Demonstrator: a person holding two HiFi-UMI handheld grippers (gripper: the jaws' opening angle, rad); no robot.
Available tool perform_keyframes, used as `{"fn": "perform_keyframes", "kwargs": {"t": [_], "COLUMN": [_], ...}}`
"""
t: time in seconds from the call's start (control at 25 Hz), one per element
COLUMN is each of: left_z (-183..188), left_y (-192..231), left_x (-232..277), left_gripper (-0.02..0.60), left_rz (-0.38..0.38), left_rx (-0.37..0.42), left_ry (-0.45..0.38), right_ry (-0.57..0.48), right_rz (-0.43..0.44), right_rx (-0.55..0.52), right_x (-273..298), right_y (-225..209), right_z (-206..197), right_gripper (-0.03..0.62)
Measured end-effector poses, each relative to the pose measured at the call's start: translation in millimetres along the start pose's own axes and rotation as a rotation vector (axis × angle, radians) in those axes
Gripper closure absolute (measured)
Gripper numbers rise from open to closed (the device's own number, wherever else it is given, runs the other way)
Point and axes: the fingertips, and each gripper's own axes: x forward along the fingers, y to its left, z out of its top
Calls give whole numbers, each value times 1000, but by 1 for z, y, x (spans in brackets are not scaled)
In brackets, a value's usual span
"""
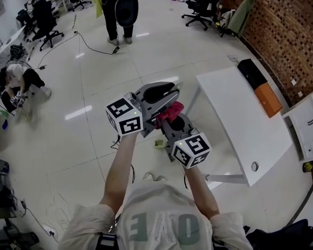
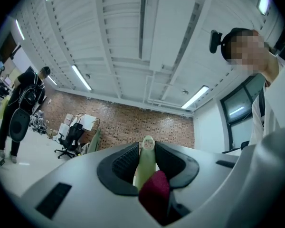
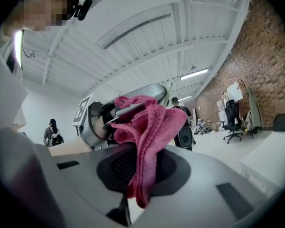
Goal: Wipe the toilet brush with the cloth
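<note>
A white table (image 1: 235, 113) stands on the pale floor ahead of me. A black box (image 1: 252, 73) and an orange box (image 1: 268, 99) lie side by side along its far edge. Past the table runs a brick wall (image 1: 287, 30), with a black office chair (image 1: 201, 7) near it. Well left of the table one person (image 1: 117, 9) stands, and farther left another (image 1: 18, 82) crouches.

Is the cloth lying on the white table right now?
No, the pink cloth is clamped between the jaws of the right gripper, held up in the air and not on the white table.
</note>
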Motion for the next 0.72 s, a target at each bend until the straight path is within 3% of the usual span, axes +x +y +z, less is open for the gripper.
{"fn": "perform_keyframes", "kwargs": {"t": [0.12, 0.24, 0.4, 0.56, 0.72], "left_z": [-1, -4, -13, -39, -60], "left_y": [3, 10, 16, 13, 5], "left_x": [0, -5, -16, -15, -11], "left_gripper": [466, 466, 466, 466, 466], "left_rz": [7, 21, 37, 23, -22], "left_rx": [13, 5, 7, 13, -6], "left_ry": [-9, -14, -4, 66, 103], "right_ry": [11, -11, -157, -271, -259], "right_rz": [-21, -115, -186, -95, 28], "right_rx": [16, 37, 14, -12, 62], "right_x": [-16, -46, -67, -61, -33], "right_y": [-10, -36, -60, -43, -20], "right_z": [-6, 3, 70, 137, 140], "right_gripper": [562, 562, 563, 562, 562]}}
